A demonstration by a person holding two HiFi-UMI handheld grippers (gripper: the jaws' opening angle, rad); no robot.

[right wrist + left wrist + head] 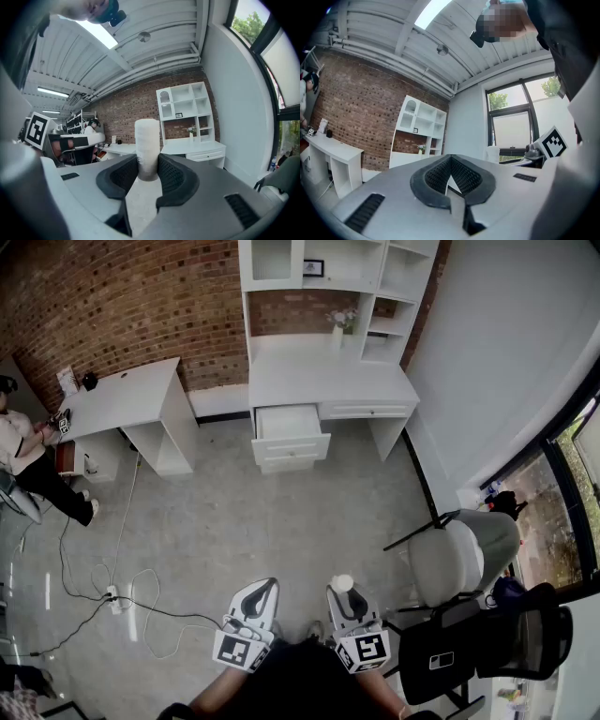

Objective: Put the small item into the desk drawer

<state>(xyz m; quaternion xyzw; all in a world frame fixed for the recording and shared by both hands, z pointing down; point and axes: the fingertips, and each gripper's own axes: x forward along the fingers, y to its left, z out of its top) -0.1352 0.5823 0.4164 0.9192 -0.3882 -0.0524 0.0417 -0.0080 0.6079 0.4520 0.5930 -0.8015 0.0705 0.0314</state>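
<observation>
The small white roll (147, 145) stands upright btwn the right gripper's (148, 165) 2 pads, which clamp its lower end (its top pokes well above the jaws). It is held close to the person's body, well apart from the white desk (328, 381), whose drawer (289, 424) is pulled open. The left gripper (450, 177) is just beside the right one w/ jaws pressed together on nothing, and a grey chair (459, 559) stands to the right.

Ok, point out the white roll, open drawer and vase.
white roll (147, 136), right gripper view, its upper side.
open drawer (291, 448), head view, its front panel.
vase (337, 337), head view, its body.
</observation>
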